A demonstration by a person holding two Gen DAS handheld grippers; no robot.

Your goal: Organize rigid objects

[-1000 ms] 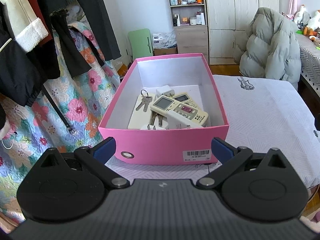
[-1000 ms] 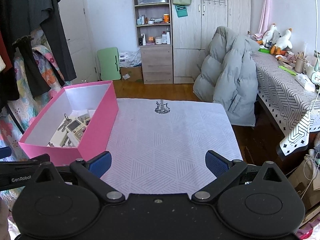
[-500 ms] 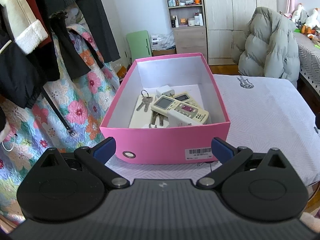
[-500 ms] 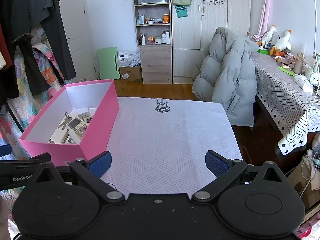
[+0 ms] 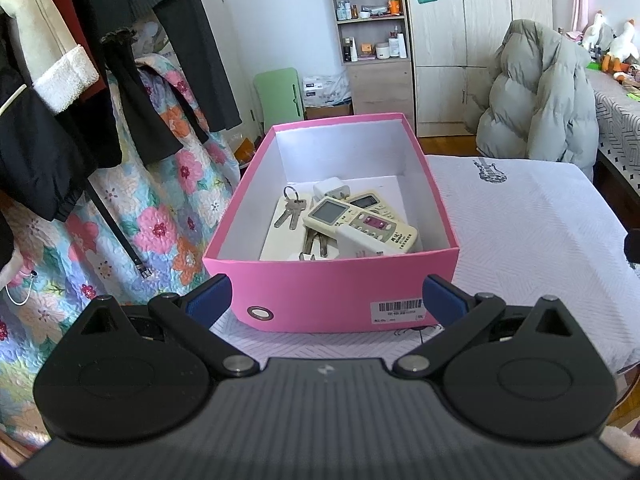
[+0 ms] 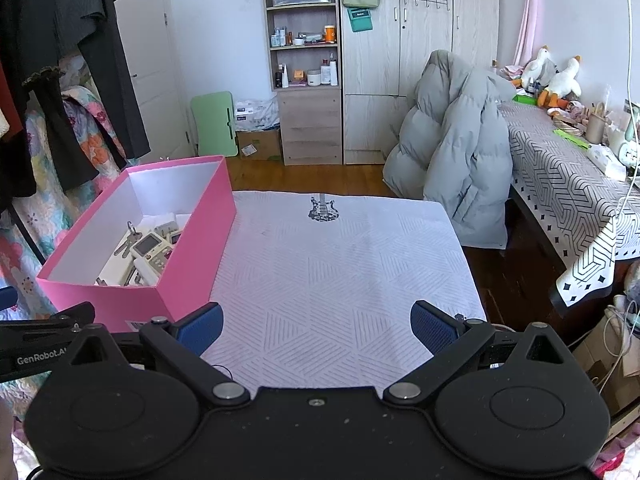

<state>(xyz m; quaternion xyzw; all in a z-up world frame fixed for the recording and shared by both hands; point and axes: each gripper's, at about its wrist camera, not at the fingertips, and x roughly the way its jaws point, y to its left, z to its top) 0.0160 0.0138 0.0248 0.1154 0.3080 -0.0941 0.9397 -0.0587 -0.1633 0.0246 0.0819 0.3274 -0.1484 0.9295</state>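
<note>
Your sorting looks close to finished: the remotes (image 5: pixel 360 224), keys (image 5: pixel 291 208) and charger (image 5: pixel 332 189) lie inside the pink box (image 5: pixel 332 292), the worktop (image 6: pixel 340 264) beside it shows nothing loose, and both your left gripper (image 5: pixel 326 298) and right gripper (image 6: pixel 316 326) have jaws spread wide, holding nothing.

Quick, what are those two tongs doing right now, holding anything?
Left tongs: open, holding nothing, facing the pink box.
Right tongs: open, holding nothing, over the white cloth.
</note>
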